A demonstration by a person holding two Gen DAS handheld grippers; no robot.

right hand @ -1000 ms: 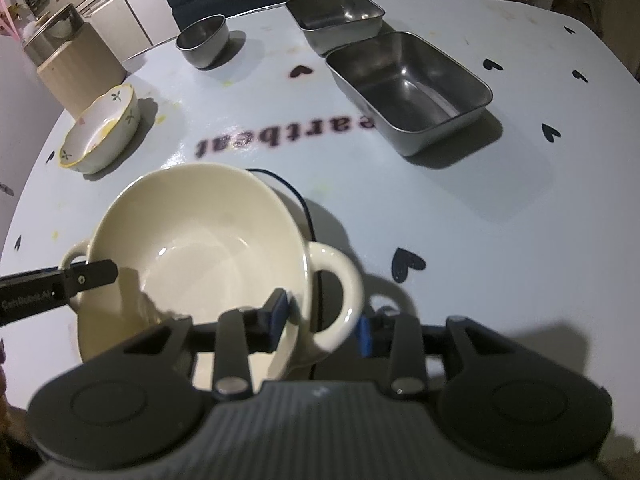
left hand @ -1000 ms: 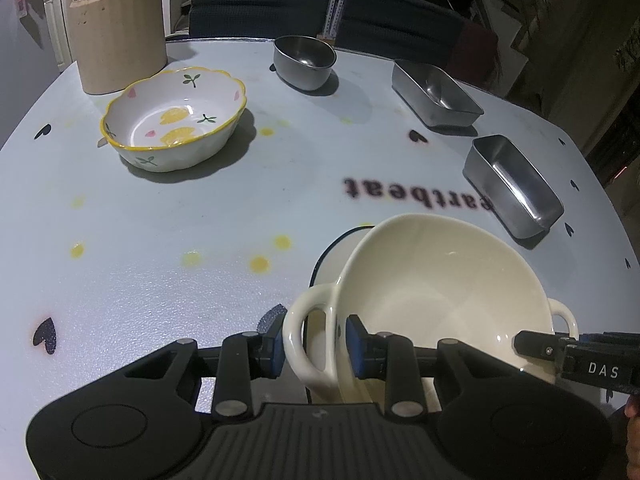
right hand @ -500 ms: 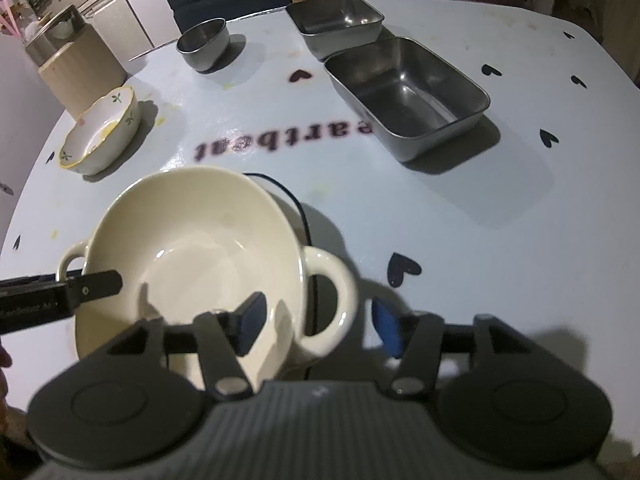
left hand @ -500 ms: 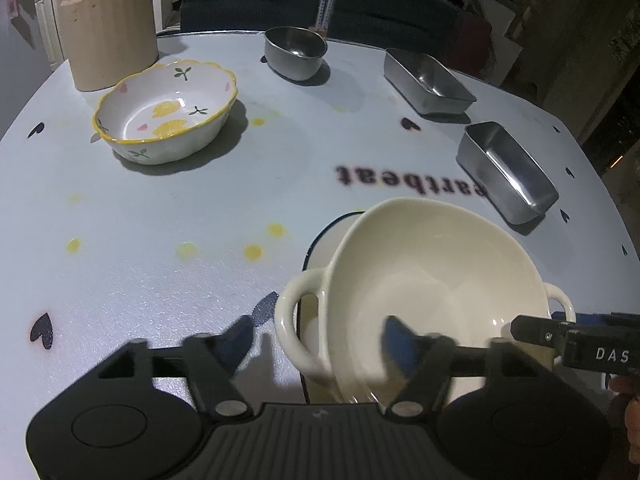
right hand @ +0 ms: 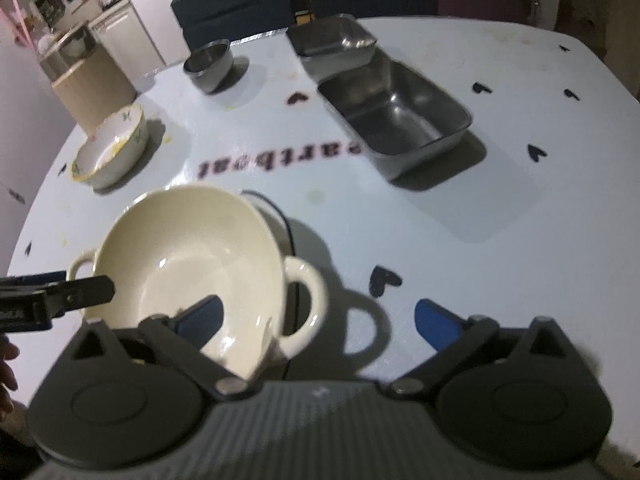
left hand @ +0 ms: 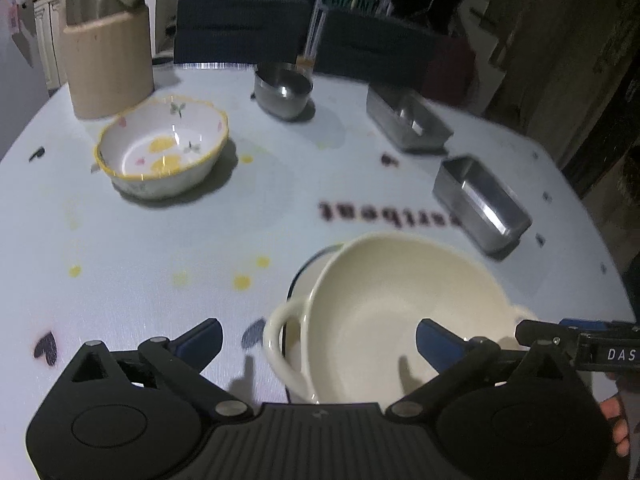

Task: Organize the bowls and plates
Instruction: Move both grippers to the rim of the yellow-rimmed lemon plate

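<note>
The cream two-handled bowl (left hand: 384, 320) sits low and centre in both views, resting on a dark-rimmed plate (left hand: 308, 276) of which only an arc of rim shows behind and beside it; judging by that, the bowl is being stacked on the plate as one step of tidying the dishes. The left gripper (left hand: 318, 340) has its jaws opening and now wide apart, straddling the bowl's left handle without the pads pressing on it; the right gripper (right hand: 318, 320) is opening likewise, its pads standing clear on either side of the right handle. A grip at each handle suits a wide, heavy bowl, and both letting go together reads as a release after setting it down. The left wrist view gives the upper left of the frame best: the lemon-patterned bowl (left hand: 162, 146) seen into from above, with a beige canister (left hand: 108, 68) behind it, and the small steel bowl (left hand: 284, 88) at top centre. It shows the two steel trays (left hand: 408, 122) only edge-on at right. The right wrist view looks down into those trays in its upper right, revealing them empty and nearly touching, and shows the plate's rim curving down the bowl's right side, which the other view hides. Each view also catches the opposite gripper's finger tip at its lower edge.
</note>
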